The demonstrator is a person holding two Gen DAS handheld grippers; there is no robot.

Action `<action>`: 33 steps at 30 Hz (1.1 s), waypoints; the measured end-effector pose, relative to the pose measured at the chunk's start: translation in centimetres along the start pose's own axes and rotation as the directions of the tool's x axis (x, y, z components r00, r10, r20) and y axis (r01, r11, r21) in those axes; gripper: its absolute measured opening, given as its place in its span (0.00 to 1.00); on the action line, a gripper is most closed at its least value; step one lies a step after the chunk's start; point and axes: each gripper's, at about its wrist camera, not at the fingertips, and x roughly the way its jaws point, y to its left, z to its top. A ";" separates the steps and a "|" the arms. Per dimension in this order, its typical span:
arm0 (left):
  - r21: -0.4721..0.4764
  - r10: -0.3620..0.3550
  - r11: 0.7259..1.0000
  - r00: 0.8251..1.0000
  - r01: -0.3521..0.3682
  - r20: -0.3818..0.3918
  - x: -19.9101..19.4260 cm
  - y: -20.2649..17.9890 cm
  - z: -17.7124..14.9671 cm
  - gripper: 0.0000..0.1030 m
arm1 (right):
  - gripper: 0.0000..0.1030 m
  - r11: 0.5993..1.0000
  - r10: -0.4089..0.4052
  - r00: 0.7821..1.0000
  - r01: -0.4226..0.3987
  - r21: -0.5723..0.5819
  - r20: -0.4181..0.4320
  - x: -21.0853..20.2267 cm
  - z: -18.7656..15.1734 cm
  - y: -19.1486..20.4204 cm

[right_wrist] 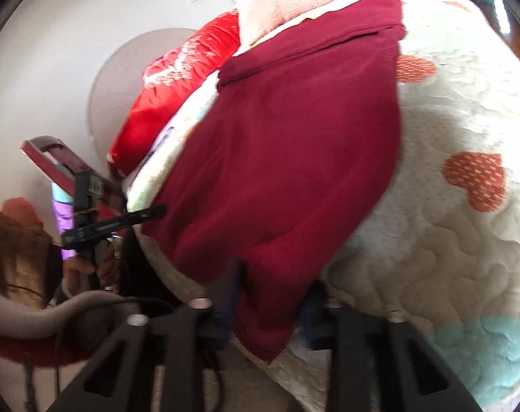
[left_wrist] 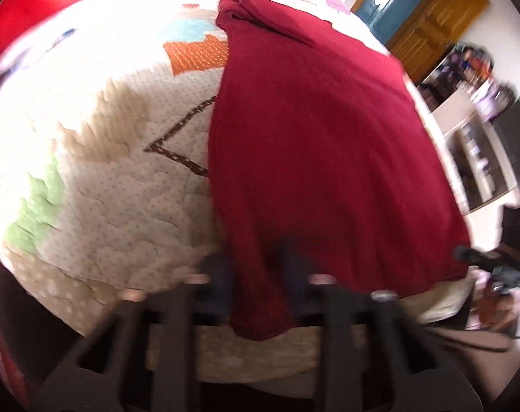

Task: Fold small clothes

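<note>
Lying flat on a quilted bedspread [left_wrist: 115, 185] is the dark red garment [left_wrist: 314, 144], spread out with its near hem hanging a little over the edge of the bed. The quilt is cream with patchwork bits in orange, green and pale blue, plus hearts on the side the right camera sees.

Left gripper [left_wrist: 260, 274] is down at the near-left corner of the garment, jaws pinched in tight with the hem fabric running between the two fingers, so it's got a proper hold of the cloth. It's pretty blurry there though.

Right gripper [right_wrist: 270, 305] is at the other near corner, also narrow, with the corner of the red fabric caught between its fingers and a point of cloth drooping below them.

From the right camera you can also spot the other gripper off to the left with a hand [right_wrist: 88, 267] wrapped round its handle, and a bright red pillow [right_wrist: 177, 92] further up the bed.
</note>
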 end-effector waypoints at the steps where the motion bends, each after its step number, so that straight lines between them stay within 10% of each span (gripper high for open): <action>1: -0.004 -0.028 1.000 1.000 0.028 -0.007 -0.3 0.1 0.3 0.08 | 0.13 0.999 0.037 0.999 -0.037 0.004 0.020 -0.4 0.6 0.1; 7: 0.065 -0.121 0.991 0.989 0.115 0.089 -3.0 -1.5 4.8 0.07 | 0.12 0.990 0.137 0.976 -0.131 -0.047 0.168 -2.4 7.3 1.5; 18: 0.072 -0.065 0.996 0.951 0.045 0.301 0.1 -3.5 23.2 0.06 | 0.12 0.998 -0.015 0.930 -0.010 0.066 0.367 0.5 23.8 -4.4; 24: -0.007 0.035 0.999 0.952 -0.034 0.305 6.0 -3.2 29.8 0.06 | 0.12 0.982 -0.123 0.911 0.055 0.180 0.392 3.3 30.2 -9.7; 27: 0.003 0.027 1.000 0.969 -0.028 0.245 8.5 -2.8 31.8 0.07 | 0.21 0.958 -0.255 0.926 0.204 0.200 0.277 4.8 32.3 -11.7; 33: -0.073 -0.099 0.990 0.971 0.117 0.218 7.3 -0.6 33.2 0.21 | 0.29 0.963 -0.188 0.904 0.094 0.252 0.384 0.8 30.6 -12.5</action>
